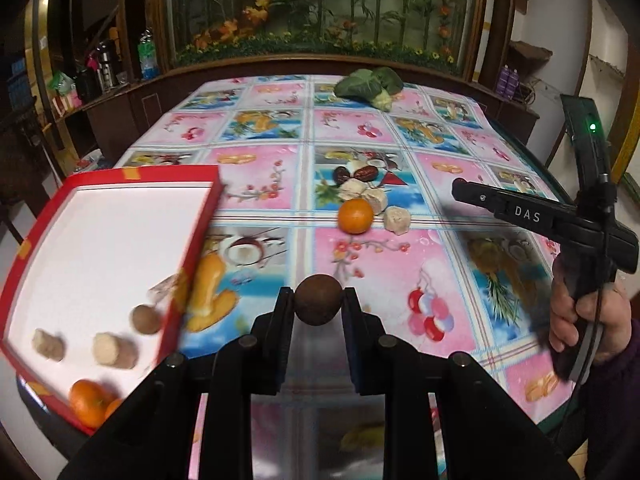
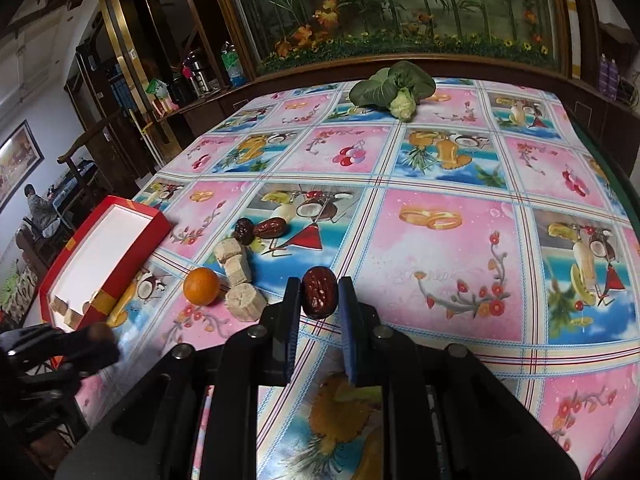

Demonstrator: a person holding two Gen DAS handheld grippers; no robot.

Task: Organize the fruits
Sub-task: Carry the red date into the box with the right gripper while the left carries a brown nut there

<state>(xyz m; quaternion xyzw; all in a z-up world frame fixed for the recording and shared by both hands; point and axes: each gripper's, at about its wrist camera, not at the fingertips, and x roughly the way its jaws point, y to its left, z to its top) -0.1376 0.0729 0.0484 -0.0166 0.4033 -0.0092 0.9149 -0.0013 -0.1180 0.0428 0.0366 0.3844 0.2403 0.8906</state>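
Round brown longan fruit (image 1: 319, 299) is clamped in left claw (image 1: 319, 304); red white-lined cardboard box (image 1: 196, 240) lies at nine o'clock, nearer this hand; right claw (image 2: 319, 294) grips wrinkled dark-red date (image 2: 319, 291).

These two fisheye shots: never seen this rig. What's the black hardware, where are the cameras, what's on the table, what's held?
No robot arm: a person holds a handheld gripper in each hand, each with a camera looking along its jaws. The left view shows the left gripper shut on a round brown fruit, with the right gripper and the hand holding it at the right edge. The right view shows the right gripper shut on a red date. On the tablecloth: an orange, pale chunks, two dates, a leafy vegetable. The red box already holds fruit.
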